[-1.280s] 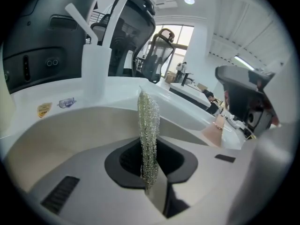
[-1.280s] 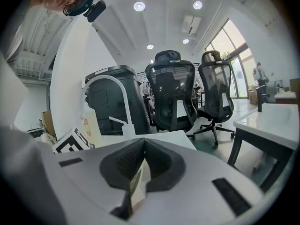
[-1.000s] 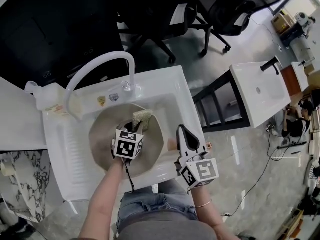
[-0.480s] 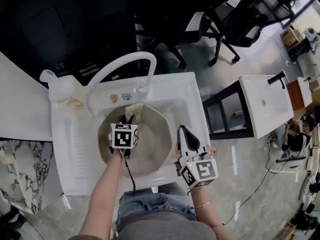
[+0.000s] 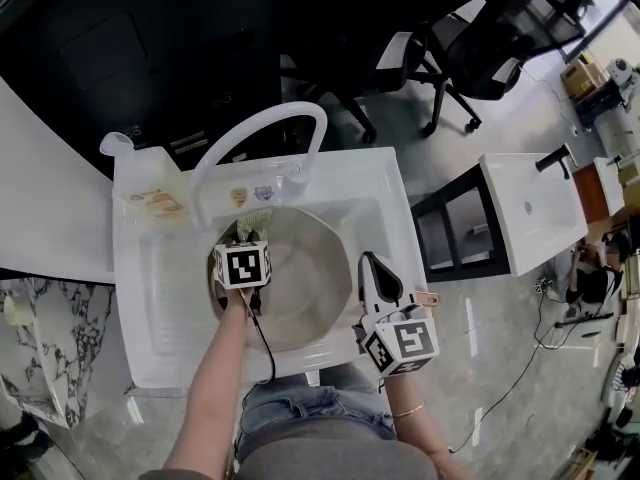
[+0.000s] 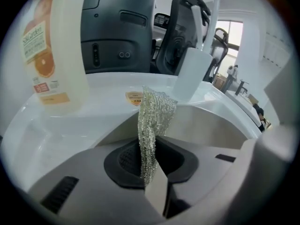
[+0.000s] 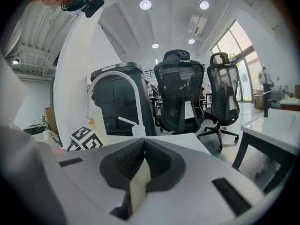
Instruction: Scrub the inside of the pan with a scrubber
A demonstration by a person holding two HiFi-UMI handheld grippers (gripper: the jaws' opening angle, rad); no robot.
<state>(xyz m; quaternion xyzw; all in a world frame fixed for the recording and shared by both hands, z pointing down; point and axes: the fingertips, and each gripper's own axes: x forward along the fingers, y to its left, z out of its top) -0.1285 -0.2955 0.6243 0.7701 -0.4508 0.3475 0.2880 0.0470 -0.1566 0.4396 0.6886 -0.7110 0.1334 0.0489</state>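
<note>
The left gripper pinches a silvery mesh scrubber in its jaws, low inside the pan, ready to rub. The pan sits in the sink. The right gripper, jaws closed and empty, rests at the pan's right edge, probably steadying it.

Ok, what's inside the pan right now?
The left hand-held gripper, shut on the scrubber, at the far left of the pan. The rest looks bare; the floor under that gripper is hidden.

Bright even indoor light; ceiling spots glare; fisheye warping, dark blurred edges.
</note>
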